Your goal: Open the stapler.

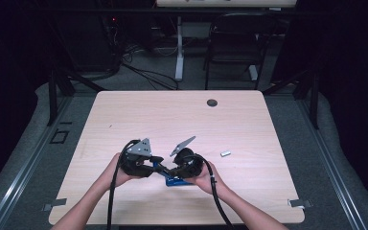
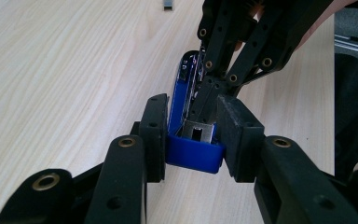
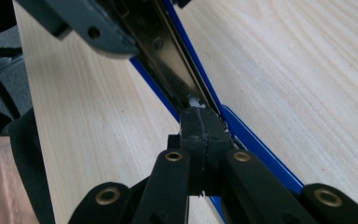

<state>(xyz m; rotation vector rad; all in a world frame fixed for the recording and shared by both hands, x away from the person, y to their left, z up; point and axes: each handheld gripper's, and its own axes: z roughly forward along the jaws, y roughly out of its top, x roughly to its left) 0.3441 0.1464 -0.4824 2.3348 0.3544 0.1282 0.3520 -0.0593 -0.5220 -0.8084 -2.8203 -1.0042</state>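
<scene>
Pale woodgrain table (image 1: 124,115): 2 black grippers clamp a blue stapler (image 2: 193,151).

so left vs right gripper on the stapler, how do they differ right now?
Left gripper stands apart, its pads either side of the blue stapler's end; right gripper is shut, pads together at the stapler's metal rail. Left meets the end, right sits along its length. Both are hand-held over the table.

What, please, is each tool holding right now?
Left tool: closed on the blue stapler's end.
Right tool: shut; whether it pinches the stapler cannot be told.
</scene>
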